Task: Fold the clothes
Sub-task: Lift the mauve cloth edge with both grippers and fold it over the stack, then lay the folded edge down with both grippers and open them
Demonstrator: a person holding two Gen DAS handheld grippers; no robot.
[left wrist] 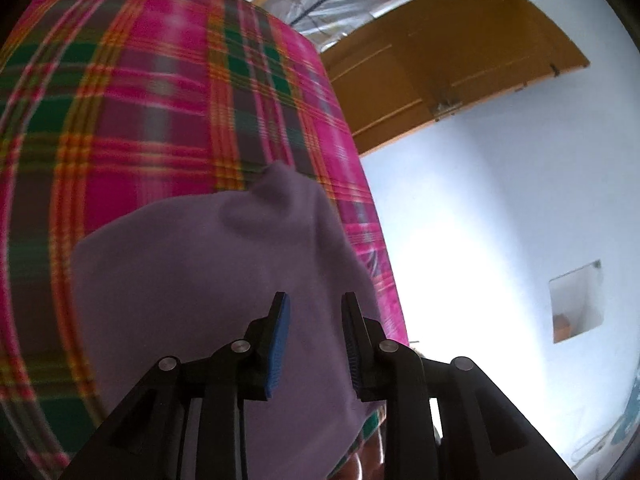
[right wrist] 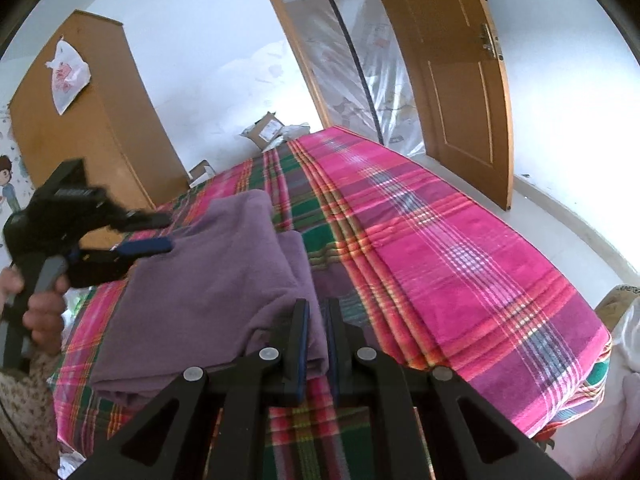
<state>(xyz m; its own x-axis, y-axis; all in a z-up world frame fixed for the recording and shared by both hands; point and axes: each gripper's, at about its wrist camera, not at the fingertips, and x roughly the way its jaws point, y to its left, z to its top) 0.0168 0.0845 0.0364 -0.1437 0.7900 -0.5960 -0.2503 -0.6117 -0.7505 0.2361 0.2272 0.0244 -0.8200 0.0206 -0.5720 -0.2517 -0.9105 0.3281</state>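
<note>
On the bed's pink plaid sheet [right wrist: 460, 248] lies our folded purple garment [right wrist: 208, 280], close to the near left edge. We hold the left tongs [left wrist: 314, 320] spread above its cloth, gripping nothing. Our right tongs [right wrist: 318, 320] stand nearly pressed together at the garment's near corner; whether they pinch it we cannot tell.

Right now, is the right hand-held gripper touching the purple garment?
Cannot tell. In the right wrist view the right hand-held gripper sits at the purple garment edge, cloth showing through the narrow gap, but no clear pinch or clearance.
</note>
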